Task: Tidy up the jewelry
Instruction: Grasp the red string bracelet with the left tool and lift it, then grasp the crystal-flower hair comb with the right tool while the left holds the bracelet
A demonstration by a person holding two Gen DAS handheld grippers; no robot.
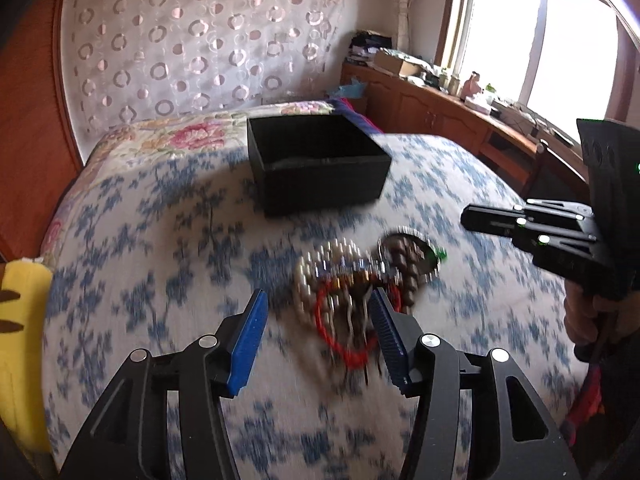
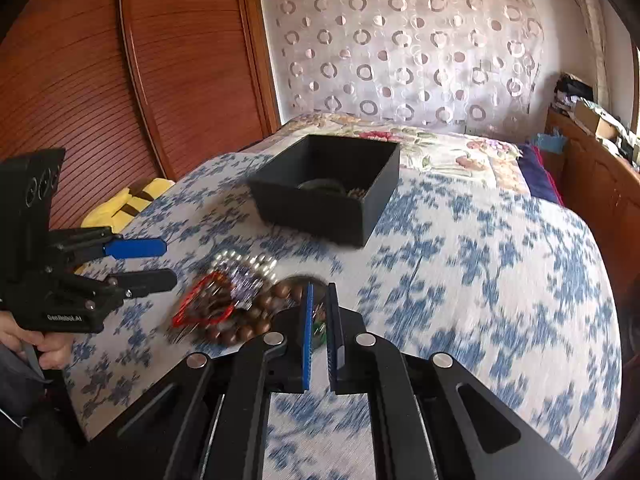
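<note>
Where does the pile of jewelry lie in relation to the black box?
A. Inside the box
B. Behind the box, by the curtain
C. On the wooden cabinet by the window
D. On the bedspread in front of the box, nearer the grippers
D: the jewelry pile lies on the blue-flowered bedspread, nearer the cameras than the black box.

Marking, left gripper (image 2: 152, 264) body, right wrist view: "GenRobot.AI", white print on the black housing above the hand
Other legible text: none
</note>
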